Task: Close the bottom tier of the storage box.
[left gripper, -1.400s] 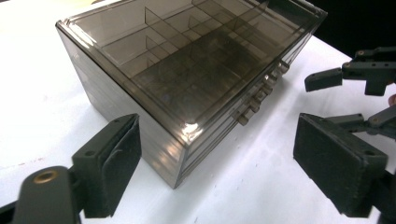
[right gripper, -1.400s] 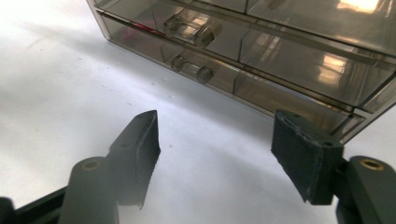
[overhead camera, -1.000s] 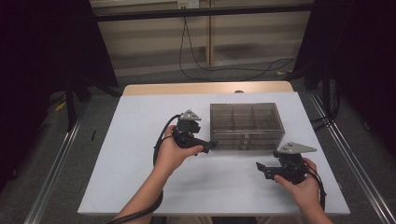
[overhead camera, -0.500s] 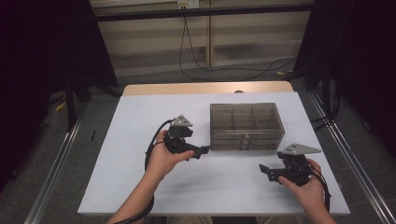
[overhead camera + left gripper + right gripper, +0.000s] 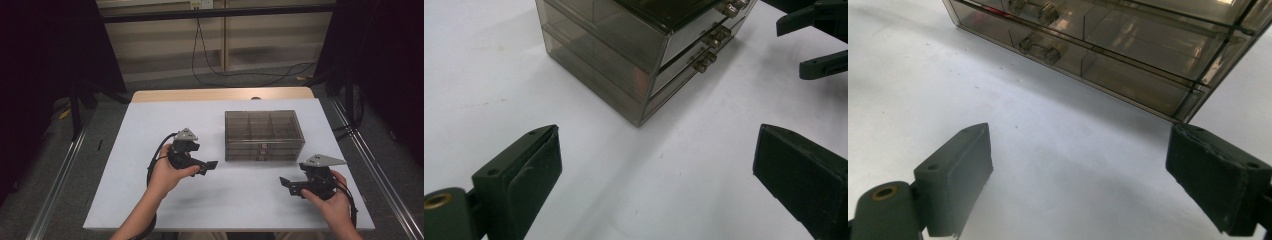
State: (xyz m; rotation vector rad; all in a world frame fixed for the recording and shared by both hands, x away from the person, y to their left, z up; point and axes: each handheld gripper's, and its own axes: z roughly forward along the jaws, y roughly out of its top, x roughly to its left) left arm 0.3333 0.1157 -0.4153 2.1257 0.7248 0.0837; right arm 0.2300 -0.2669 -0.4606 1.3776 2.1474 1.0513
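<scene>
A smoky clear drawer box (image 5: 263,135) with three stacked drawers stands on the white table (image 5: 150,120), right of centre. My left gripper (image 5: 209,167) is held open just left of the box's front corner, its jaws pointing right. In the left gripper view the box (image 5: 624,45) lies ahead with its drawer knobs (image 5: 711,37) at the upper right, and nothing sits between the wide jaws of the left gripper (image 5: 656,180). My right gripper (image 5: 288,186) is open near the front right, pointing left. Its own view shows the box front (image 5: 1128,45) and a knob (image 5: 1038,47) beyond the right gripper (image 5: 1083,180).
The table's wooden far edge (image 5: 220,94) lies behind the box. Metal rails (image 5: 60,165) run along both sides of the table, and cables (image 5: 240,72) lie on the floor beyond. The other hand's gripper (image 5: 819,40) shows at the top right of the left gripper view.
My left gripper has drawn back leftwards, away from the box's front corner. The right gripper has hardly shifted.
</scene>
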